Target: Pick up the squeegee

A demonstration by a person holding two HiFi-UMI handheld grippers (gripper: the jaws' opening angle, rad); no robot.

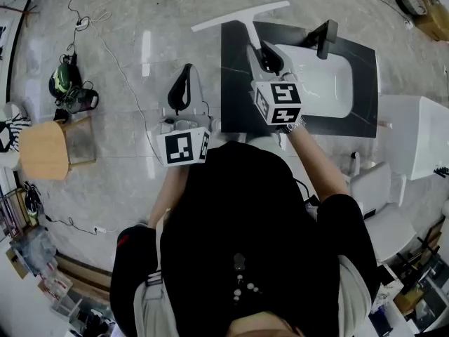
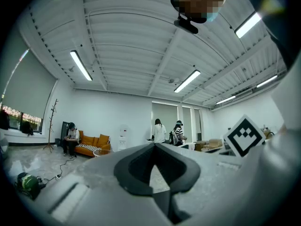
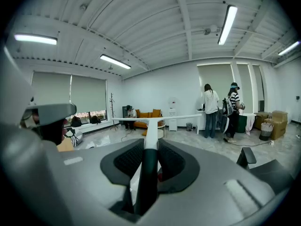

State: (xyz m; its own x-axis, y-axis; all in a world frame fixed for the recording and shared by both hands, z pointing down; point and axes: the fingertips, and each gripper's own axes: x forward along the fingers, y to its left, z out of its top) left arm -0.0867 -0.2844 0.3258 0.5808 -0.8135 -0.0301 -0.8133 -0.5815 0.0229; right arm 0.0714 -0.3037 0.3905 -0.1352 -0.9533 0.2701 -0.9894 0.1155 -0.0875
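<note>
The squeegee point(image 1: 242, 18) has a long white blade and a white neck running into a black handle. My right gripper point(image 1: 270, 58) is shut on that handle and holds it in the air over the dark countertop point(image 1: 235, 90), blade pointing away from me. In the right gripper view the black handle point(image 3: 146, 173) sits clamped between the pads of the right gripper point(image 3: 149, 149), and the white blade point(image 3: 160, 118) lies level beyond the fingertips. My left gripper point(image 1: 182, 86) hangs to the left over the floor, shut with nothing in it. In its own view the left gripper point(image 2: 154, 147) has its tips touching.
A white basin point(image 1: 330, 83) with a black faucet point(image 1: 325, 39) is set in the countertop. A wooden stool point(image 1: 45, 149), a green tool point(image 1: 66, 81) and cables lie on the floor to the left. White furniture point(image 1: 414, 135) stands to the right. People stand far off.
</note>
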